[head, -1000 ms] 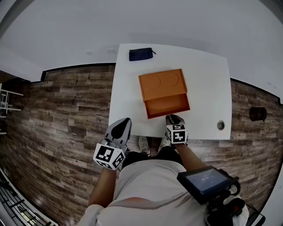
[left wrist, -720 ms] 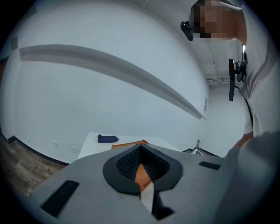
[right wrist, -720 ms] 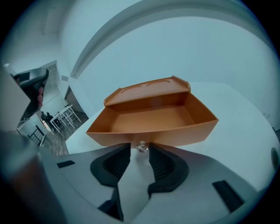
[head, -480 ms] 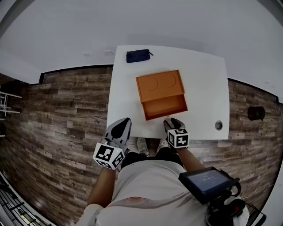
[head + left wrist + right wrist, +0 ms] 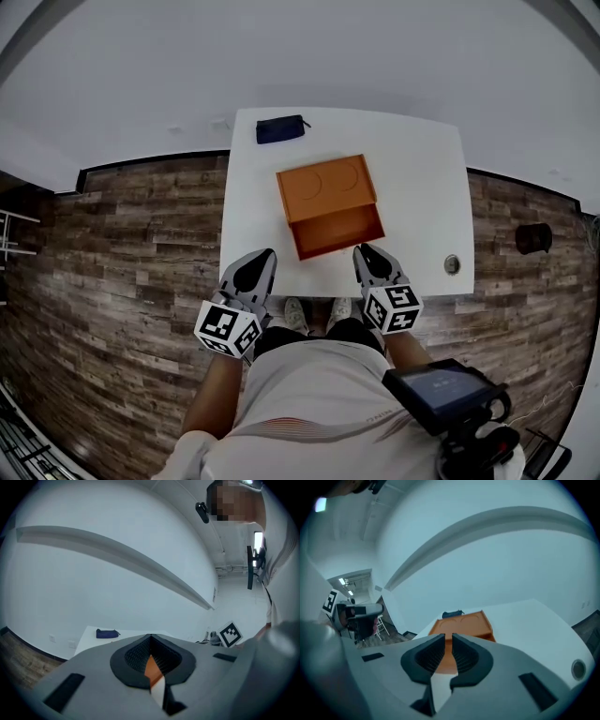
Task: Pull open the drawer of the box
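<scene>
The orange box [image 5: 323, 185] sits mid-table with its drawer [image 5: 337, 231] pulled out toward me, empty inside. My right gripper [image 5: 364, 253] hovers just off the drawer's front right corner, apart from it. Its jaws are closing to a narrow slit with nothing between them, and past them in the right gripper view [image 5: 451, 641] lies the orange box [image 5: 464, 623]. My left gripper [image 5: 262, 258] is shut and empty over the table's near edge, left of the drawer; the left gripper view [image 5: 150, 641] shows a sliver of orange below its pads.
A dark blue pouch [image 5: 280, 128] lies at the white table's [image 5: 422, 187] far edge, behind the box. A small round metal fitting [image 5: 452, 264] sits near the front right corner. A black round object [image 5: 533, 238] stands on the wood floor to the right.
My right gripper has come away from the drawer front and drawn back toward me, slightly right. The drawer stays pulled out. The left gripper has barely moved.
</scene>
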`<state>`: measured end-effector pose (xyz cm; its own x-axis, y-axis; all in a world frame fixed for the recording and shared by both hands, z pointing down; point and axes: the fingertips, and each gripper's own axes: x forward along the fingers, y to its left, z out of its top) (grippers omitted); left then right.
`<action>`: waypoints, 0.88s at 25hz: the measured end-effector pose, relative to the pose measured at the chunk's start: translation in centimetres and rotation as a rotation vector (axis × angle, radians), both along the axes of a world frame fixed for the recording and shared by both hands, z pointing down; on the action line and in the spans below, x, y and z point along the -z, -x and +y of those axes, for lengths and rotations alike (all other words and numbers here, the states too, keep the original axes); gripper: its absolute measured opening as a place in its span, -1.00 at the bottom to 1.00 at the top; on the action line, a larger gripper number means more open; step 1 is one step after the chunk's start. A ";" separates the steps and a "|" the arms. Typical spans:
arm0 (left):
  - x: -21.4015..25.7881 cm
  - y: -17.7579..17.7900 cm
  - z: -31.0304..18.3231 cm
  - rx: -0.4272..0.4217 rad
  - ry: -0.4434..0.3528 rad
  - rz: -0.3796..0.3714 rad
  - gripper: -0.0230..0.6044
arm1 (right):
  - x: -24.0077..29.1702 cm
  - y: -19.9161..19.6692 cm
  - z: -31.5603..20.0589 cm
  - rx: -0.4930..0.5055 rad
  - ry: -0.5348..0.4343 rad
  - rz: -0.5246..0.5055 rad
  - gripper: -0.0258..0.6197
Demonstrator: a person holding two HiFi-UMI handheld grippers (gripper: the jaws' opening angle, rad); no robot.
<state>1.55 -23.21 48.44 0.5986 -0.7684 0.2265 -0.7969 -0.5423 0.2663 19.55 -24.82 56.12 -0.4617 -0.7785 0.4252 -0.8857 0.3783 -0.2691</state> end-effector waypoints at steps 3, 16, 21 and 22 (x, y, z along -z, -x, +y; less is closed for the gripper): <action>0.9 -0.7 0.0 -0.009 -0.020 0.008 -0.90 | 4.8 -0.5 -1.0 0.004 -0.127 0.001 -0.90; 7.9 -3.0 -0.8 -0.009 -0.169 0.047 -0.90 | 17.4 -1.9 -2.4 0.119 -0.489 0.027 -0.91; 8.5 -2.8 -1.1 0.000 -0.187 0.038 -0.90 | 17.9 -1.8 -2.4 0.117 -0.501 0.028 -0.91; 8.6 -2.8 -1.2 0.000 -0.189 0.035 -0.90 | 18.0 -1.8 -2.5 0.117 -0.502 0.026 -0.91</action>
